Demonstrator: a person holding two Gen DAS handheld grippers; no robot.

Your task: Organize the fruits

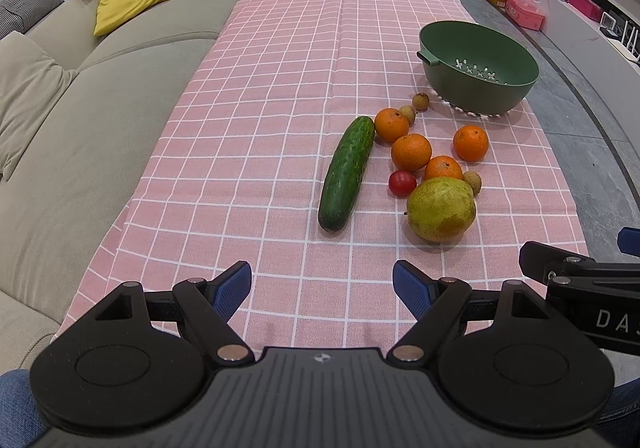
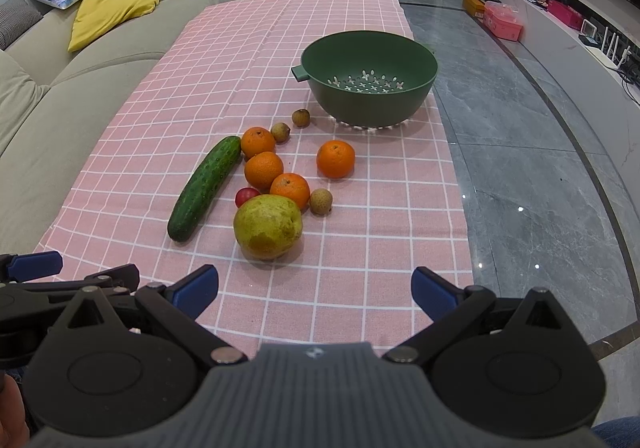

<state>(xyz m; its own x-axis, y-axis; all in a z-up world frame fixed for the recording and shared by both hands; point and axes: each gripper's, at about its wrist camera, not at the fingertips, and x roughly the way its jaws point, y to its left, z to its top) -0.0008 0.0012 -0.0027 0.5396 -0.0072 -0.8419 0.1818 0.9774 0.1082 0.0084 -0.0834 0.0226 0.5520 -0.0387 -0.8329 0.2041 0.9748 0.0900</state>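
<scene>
Both your left claw and right claw gape empty short of the pear, and beyond it oranges, cucumber and small fruits lie loose before the empty bowl, so nothing is sorted yet.

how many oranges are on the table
4, all loose on the cloth: one by the cucumber tip, one just nearer, one touching the pear, one apart, nearest the bowl. None seem hidden.

Pear nearest — right gripper fingers spread, holding nothing.
</scene>
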